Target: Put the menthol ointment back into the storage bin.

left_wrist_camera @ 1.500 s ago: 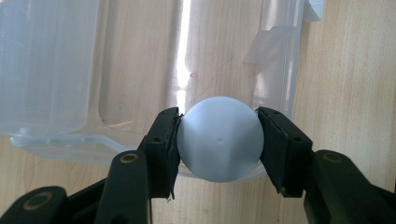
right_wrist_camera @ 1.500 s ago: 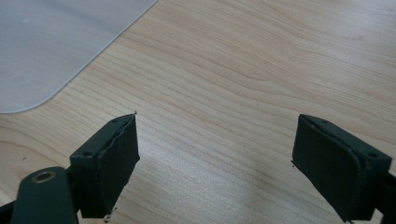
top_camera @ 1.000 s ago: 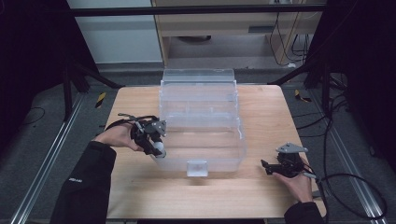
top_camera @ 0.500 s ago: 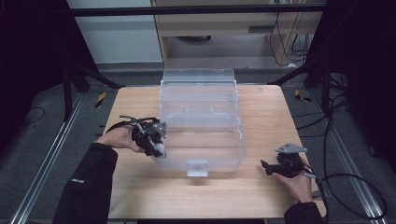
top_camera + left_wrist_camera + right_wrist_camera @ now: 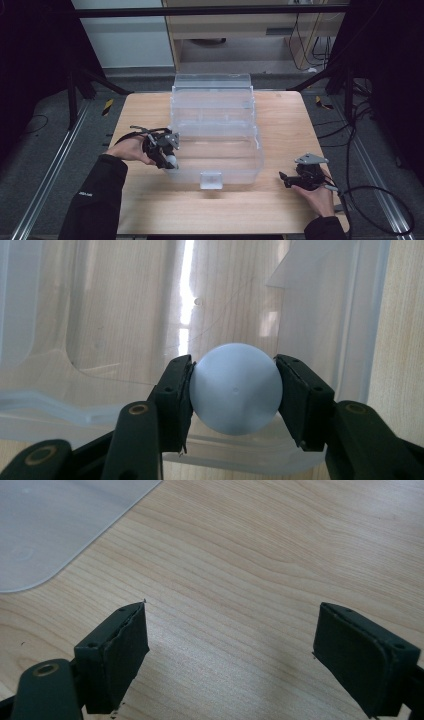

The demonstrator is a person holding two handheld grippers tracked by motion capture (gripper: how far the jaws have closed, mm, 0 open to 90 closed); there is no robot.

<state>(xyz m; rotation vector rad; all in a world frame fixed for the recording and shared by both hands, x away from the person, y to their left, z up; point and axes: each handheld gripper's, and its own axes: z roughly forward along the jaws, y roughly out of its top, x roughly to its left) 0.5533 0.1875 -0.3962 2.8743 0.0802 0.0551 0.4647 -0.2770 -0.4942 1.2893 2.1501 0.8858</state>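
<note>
A pale blue ball (image 5: 235,388) sits clamped between the two black pads of my left gripper (image 5: 234,392). That gripper (image 5: 169,161) hovers over the left front rim of a clear plastic bin (image 5: 215,130) in the middle of the wooden table, the ball (image 5: 171,161) showing at its tip. In the left gripper view the bin's transparent floor and rim (image 5: 60,405) lie just beyond the ball. My right gripper (image 5: 286,180) rests low at the table's right front, jaws wide apart. Its pads (image 5: 117,652) frame bare wood, with nothing between them.
The bin has a small clear latch tab (image 5: 210,179) at its front and a raised clear lid part (image 5: 212,82) at the back. A corner of the bin (image 5: 45,525) shows in the right gripper view. Black frame legs and cables (image 5: 350,195) surround the table (image 5: 150,205).
</note>
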